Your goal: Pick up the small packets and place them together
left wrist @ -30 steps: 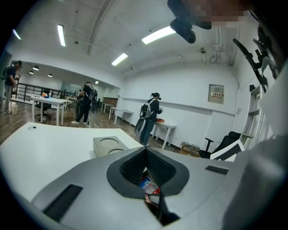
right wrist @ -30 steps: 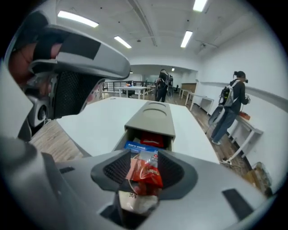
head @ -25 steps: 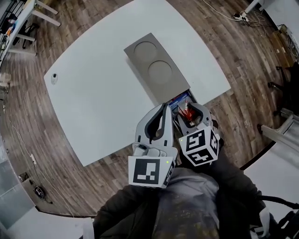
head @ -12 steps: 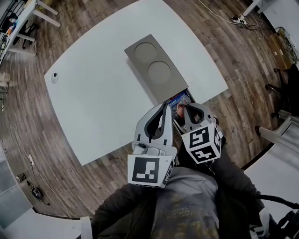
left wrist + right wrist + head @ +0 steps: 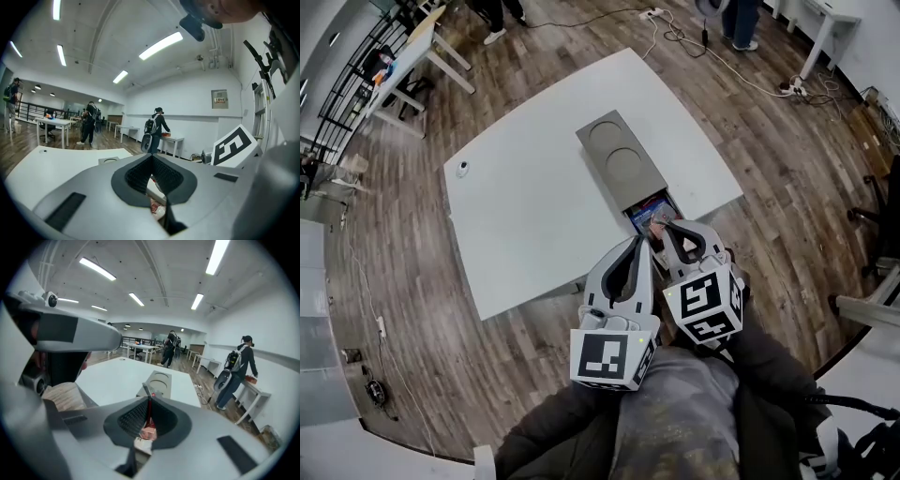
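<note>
One view, right gripper view, shows pinched packet (image 5: 148, 431).

Overhead plus low views, shared table (image 5: 534, 187)

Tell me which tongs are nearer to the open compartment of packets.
Right. The right tongs are at the compartment's near edge, pinching a packet; the left tongs sit beside, farther back.
</note>
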The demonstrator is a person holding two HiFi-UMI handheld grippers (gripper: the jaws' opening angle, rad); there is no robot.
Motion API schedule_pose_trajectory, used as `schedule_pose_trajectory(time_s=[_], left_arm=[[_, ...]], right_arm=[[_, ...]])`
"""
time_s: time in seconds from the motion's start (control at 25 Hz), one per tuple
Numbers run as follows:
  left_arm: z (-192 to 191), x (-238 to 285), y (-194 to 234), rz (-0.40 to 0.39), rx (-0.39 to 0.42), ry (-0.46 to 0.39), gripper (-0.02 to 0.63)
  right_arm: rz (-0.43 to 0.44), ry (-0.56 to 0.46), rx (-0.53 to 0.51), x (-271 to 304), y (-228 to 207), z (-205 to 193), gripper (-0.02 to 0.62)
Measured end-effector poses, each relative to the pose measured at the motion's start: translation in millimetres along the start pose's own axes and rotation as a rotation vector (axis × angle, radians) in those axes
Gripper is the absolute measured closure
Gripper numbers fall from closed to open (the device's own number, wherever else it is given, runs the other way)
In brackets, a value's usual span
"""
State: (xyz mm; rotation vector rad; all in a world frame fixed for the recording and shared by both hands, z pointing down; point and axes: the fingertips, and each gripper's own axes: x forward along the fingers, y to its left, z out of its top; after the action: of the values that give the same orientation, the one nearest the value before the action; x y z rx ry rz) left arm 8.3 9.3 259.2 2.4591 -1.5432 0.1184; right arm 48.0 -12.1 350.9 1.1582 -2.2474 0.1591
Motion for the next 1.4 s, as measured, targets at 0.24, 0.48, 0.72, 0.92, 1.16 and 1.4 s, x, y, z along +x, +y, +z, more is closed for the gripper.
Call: schedule_pose_trajectory(time_s=[0.24, 0.48, 0.72, 0.92, 1.16, 1.4], left_arm=[[8, -19, -27, 0.028, 0.039, -0.036, 0.603], [16, -13, -19, 0.036, 0.065, -0.053, 0.603], [20, 27, 29, 0.029, 0.036, -0.039, 0.603], [20, 56, 81, 0.03, -0.003, -0.001, 0.603], [12, 74, 129, 0.041, -0.062, 0.04, 0.603], [0, 80, 147, 0.041, -0.099, 0.068, 0.603]], right_arm=[[0.021, -0.075, -0.019, -25, 5, 4, 0.576], [0.012, -0.1, -0.013, -18, -3, 16, 0.576], [-0.005, -0.054, 0.001, 36, -24, 33, 0.575], [-0.009, 0.002, 0.017, 92, -37, 52, 0.575], [0.022, 0.135, 0.036, 141, -30, 42, 0.575], [0.08, 0.194, 0.036, 162, -15, 32, 0.523]])
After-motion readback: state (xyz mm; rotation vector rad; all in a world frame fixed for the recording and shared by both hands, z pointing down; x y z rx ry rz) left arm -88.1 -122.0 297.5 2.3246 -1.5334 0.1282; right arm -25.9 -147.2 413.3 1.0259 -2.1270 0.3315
